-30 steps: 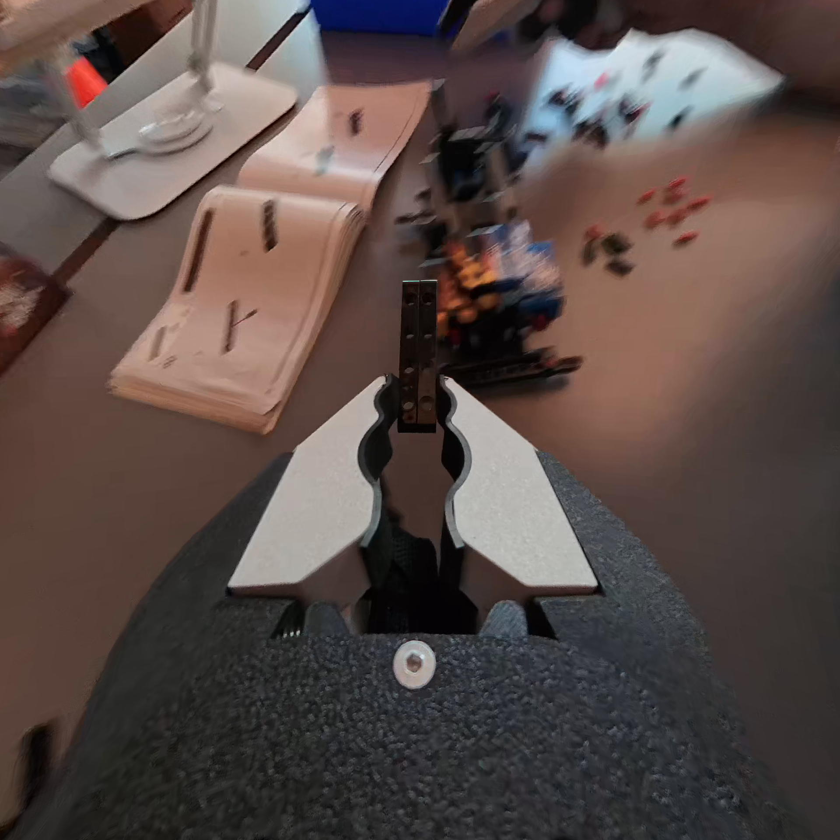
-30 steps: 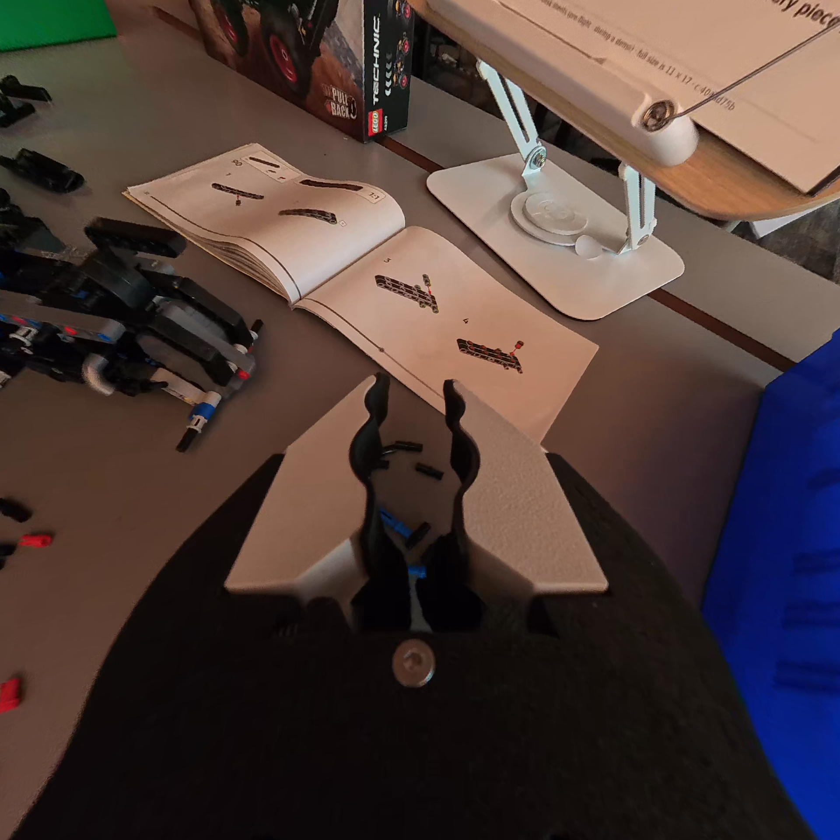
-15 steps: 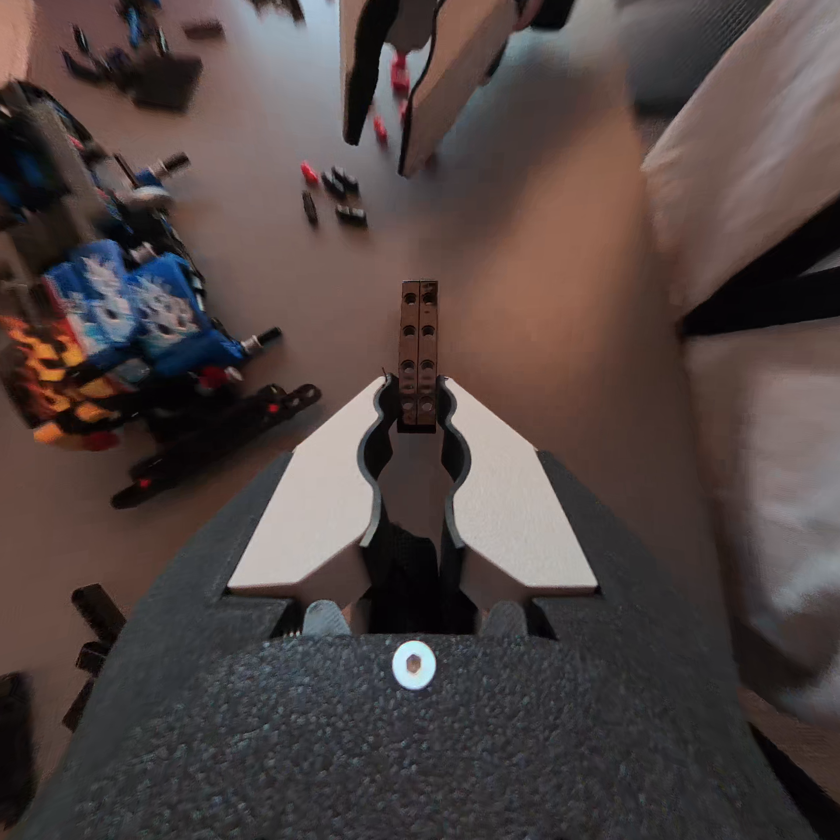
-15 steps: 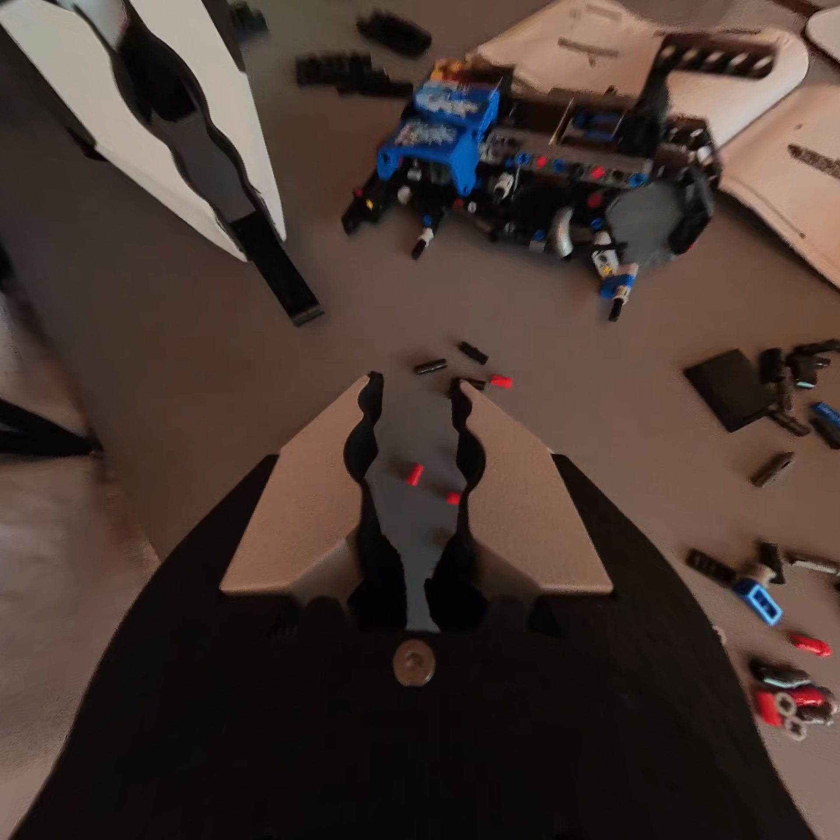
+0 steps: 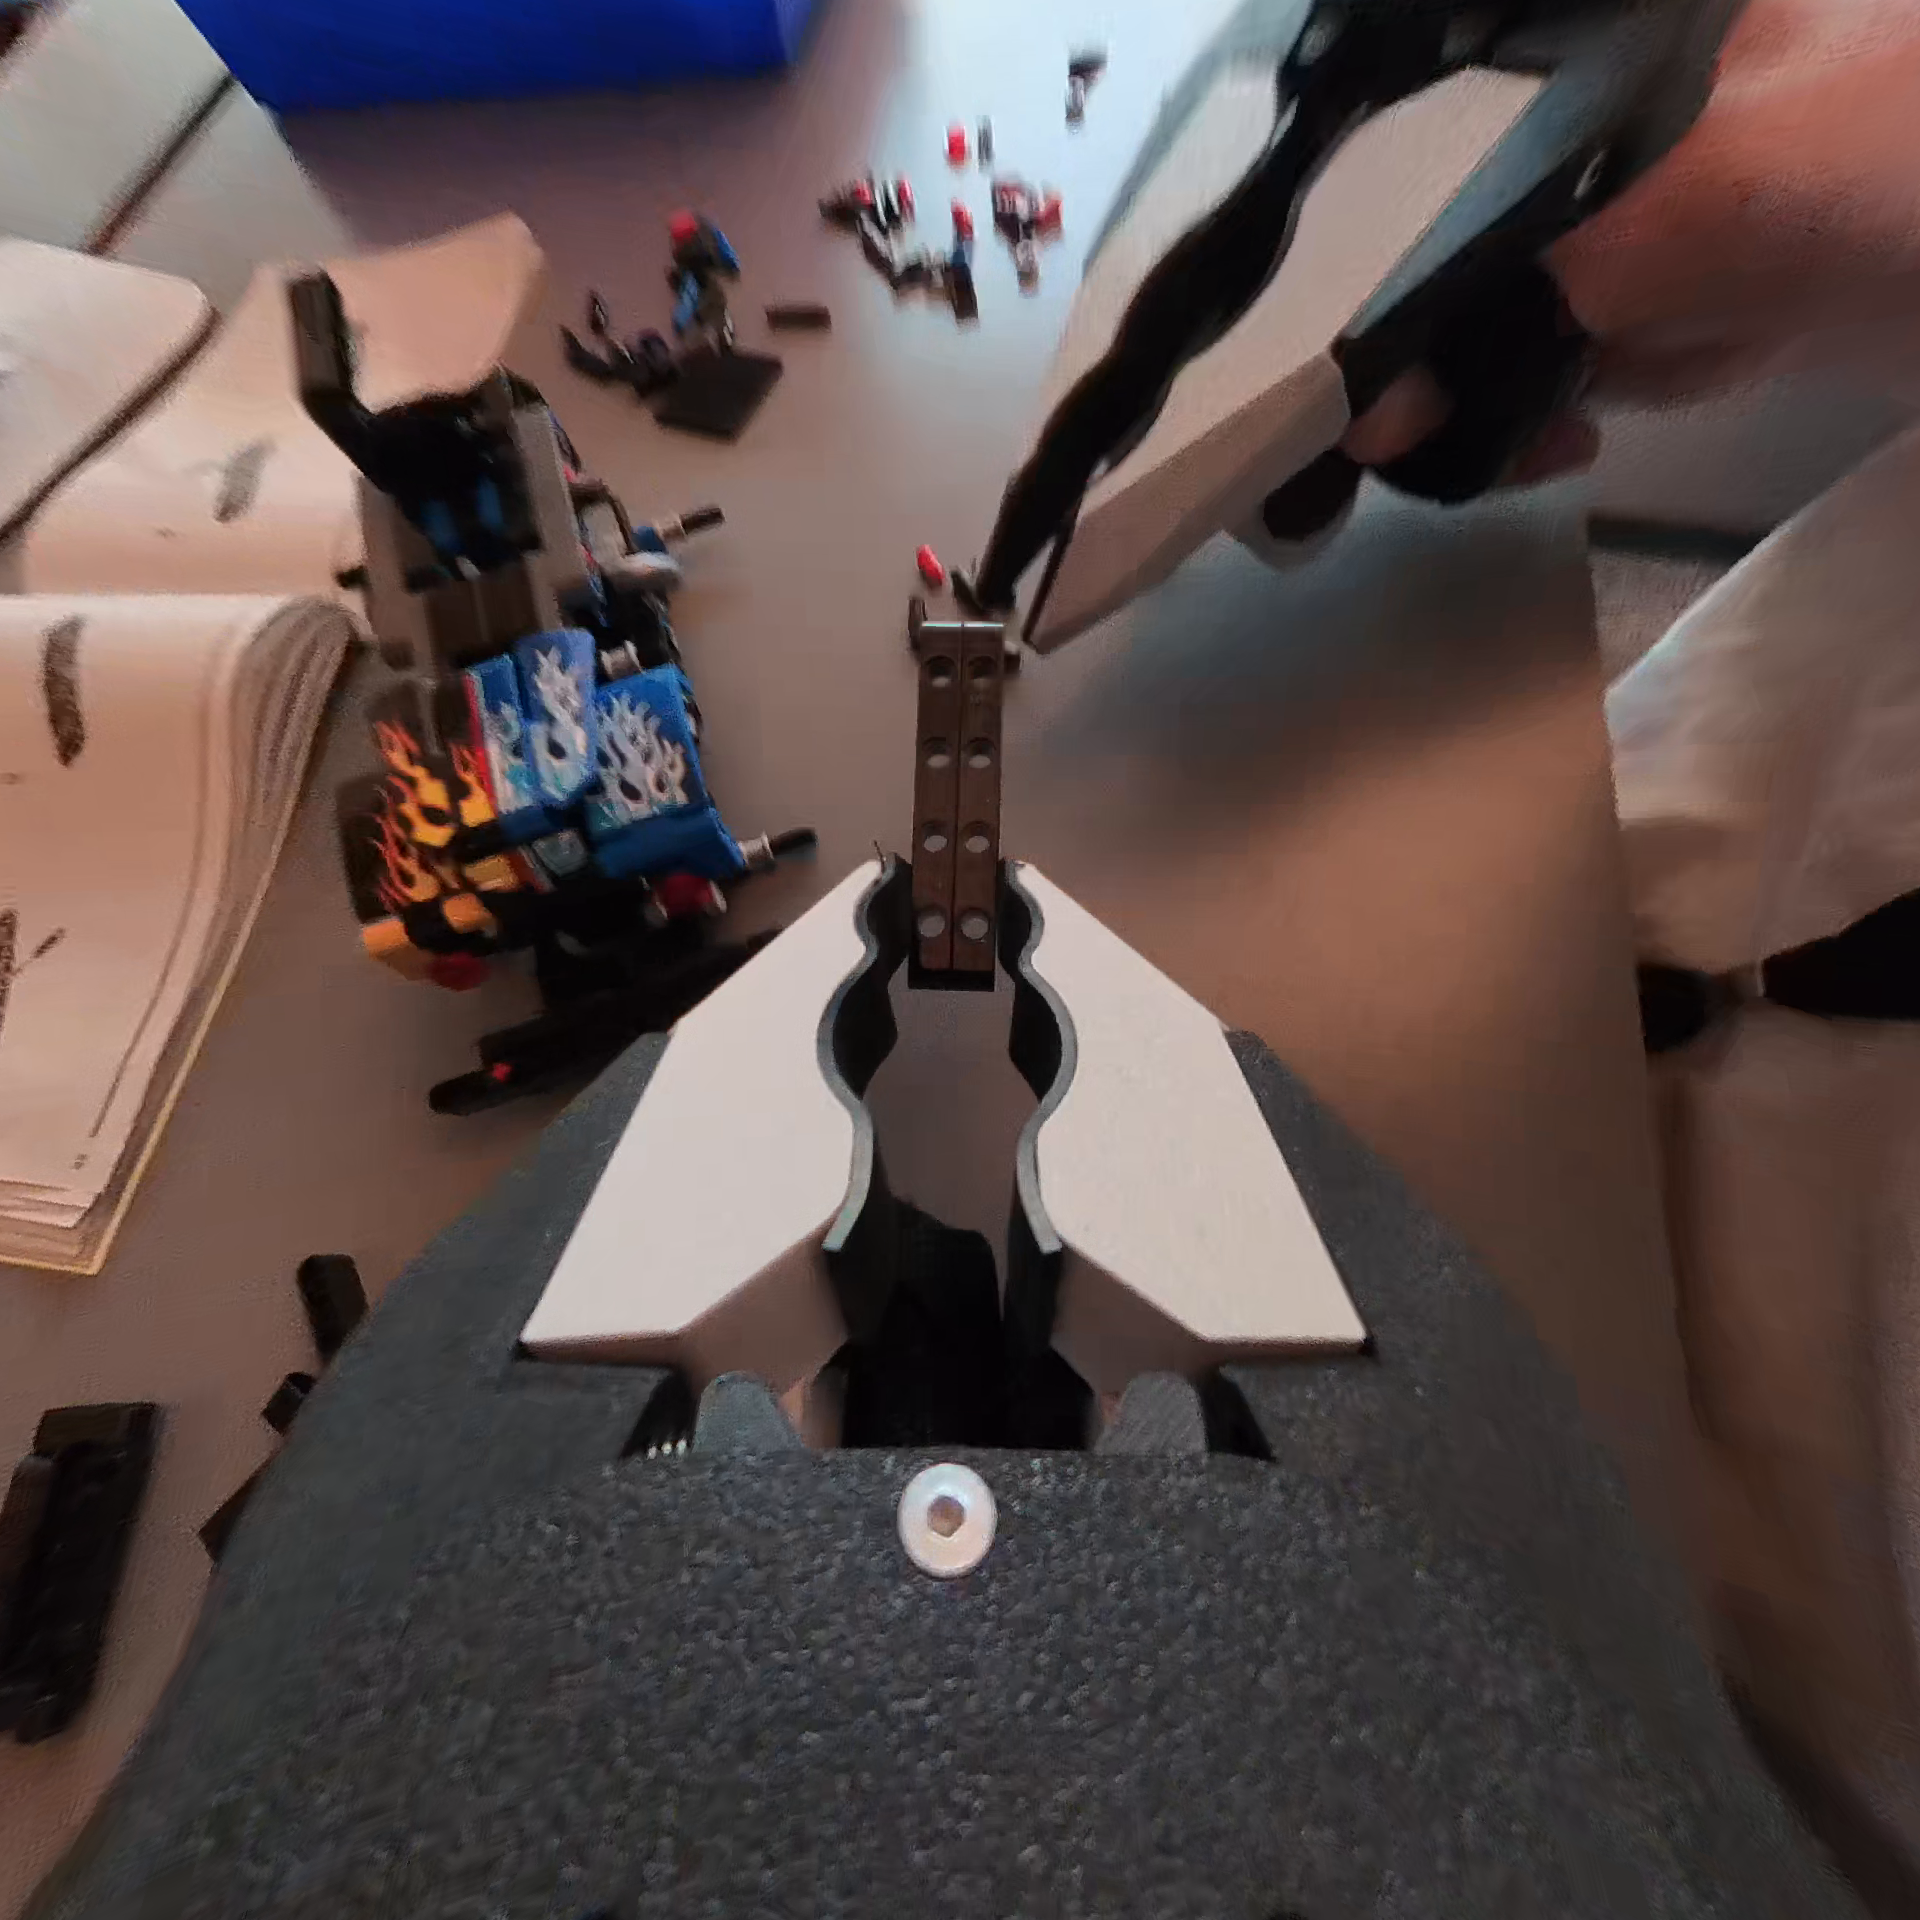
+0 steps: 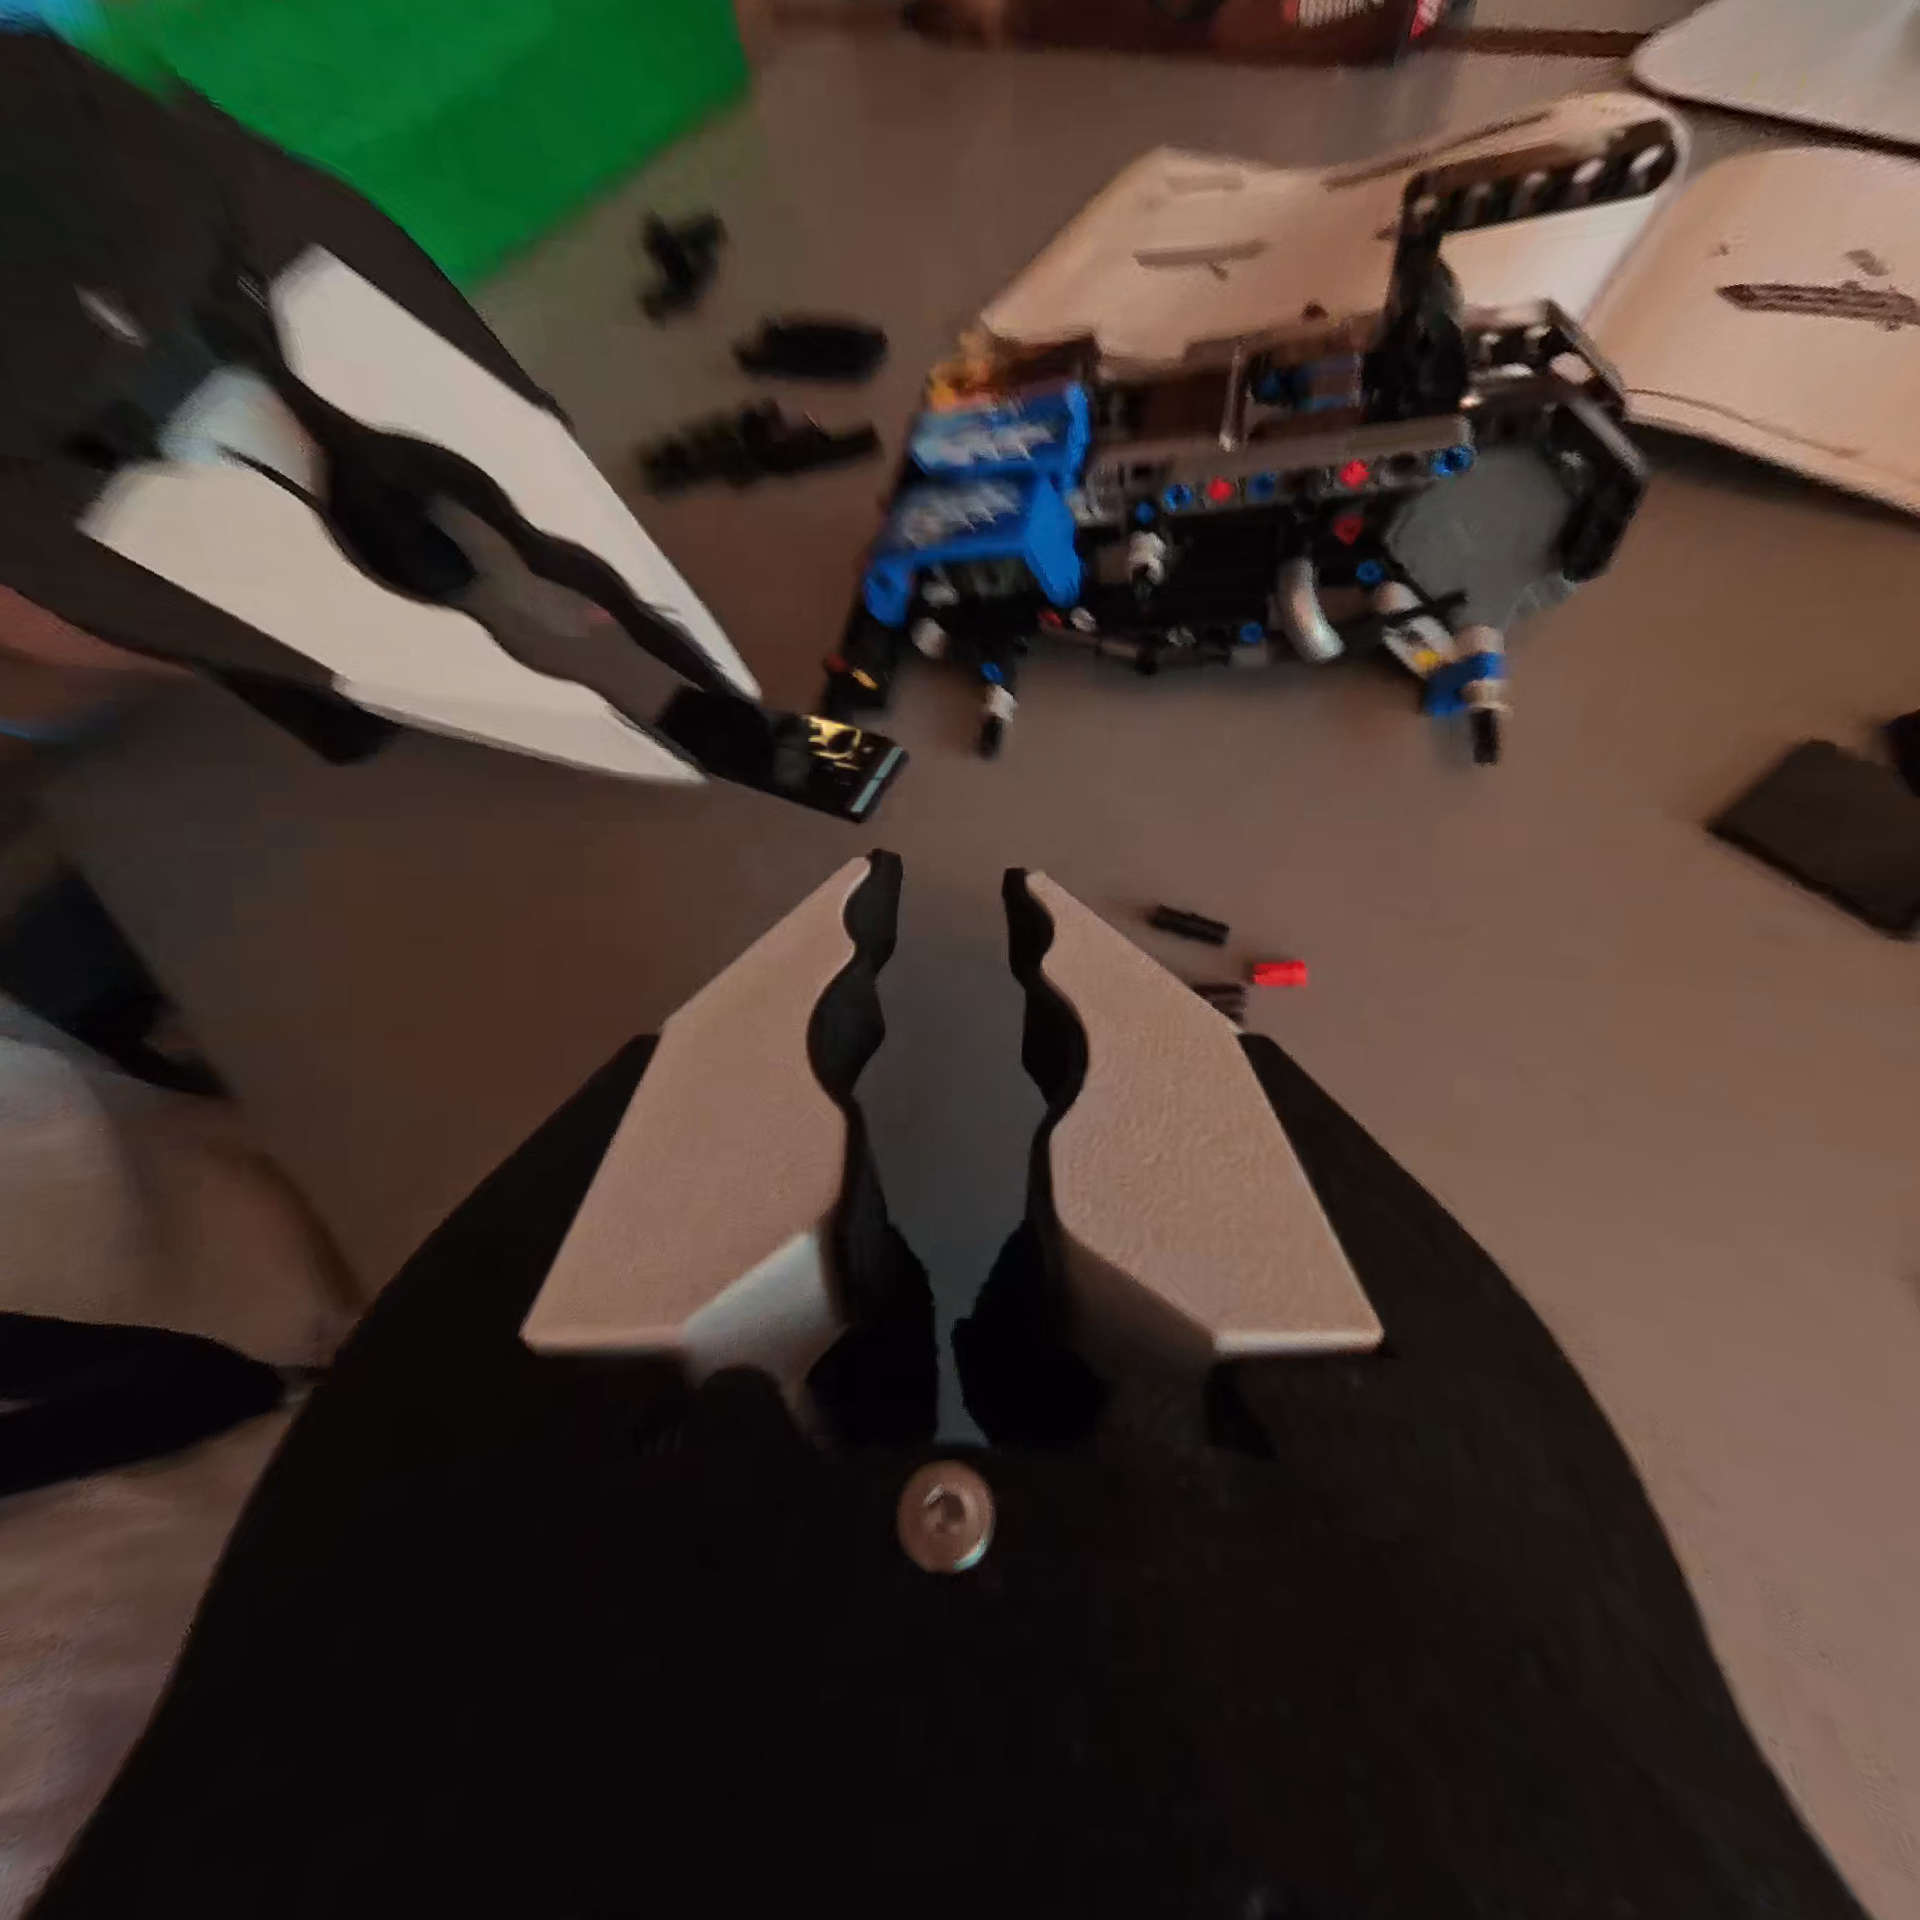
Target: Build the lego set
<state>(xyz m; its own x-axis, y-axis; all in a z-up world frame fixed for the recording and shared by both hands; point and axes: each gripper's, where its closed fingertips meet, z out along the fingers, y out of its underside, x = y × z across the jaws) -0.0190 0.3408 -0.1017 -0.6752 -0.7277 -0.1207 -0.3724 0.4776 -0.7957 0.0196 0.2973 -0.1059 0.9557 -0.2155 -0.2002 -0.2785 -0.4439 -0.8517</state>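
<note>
- My left gripper (image 5: 956,883) is clamped on a pair of black beams (image 5: 957,790) with holes, set side by side; they stick straight out past the fingertips.
- My right gripper (image 6: 948,878) has its jaws apart with nothing between them, tips low over the table (image 6: 1455,1195).
- From the left wrist view I see the right gripper's tips just beyond the far end of the beams, close to a small red pin (image 5: 928,562). I cannot tell whether they touch.
- The half-built truck (image 6: 1226,520) stands on the table ahead of my right gripper, blue flame-printed panels (image 5: 592,748) at one end, a black arm raised at the other.
- The open instruction booklet (image 5: 114,904) lies just beside the truck.
- Loose red and black pieces (image 5: 935,229) are scattered farther off; a black pin (image 6: 1190,923) and a red one (image 6: 1280,974) lie near my right fingertips.
</note>
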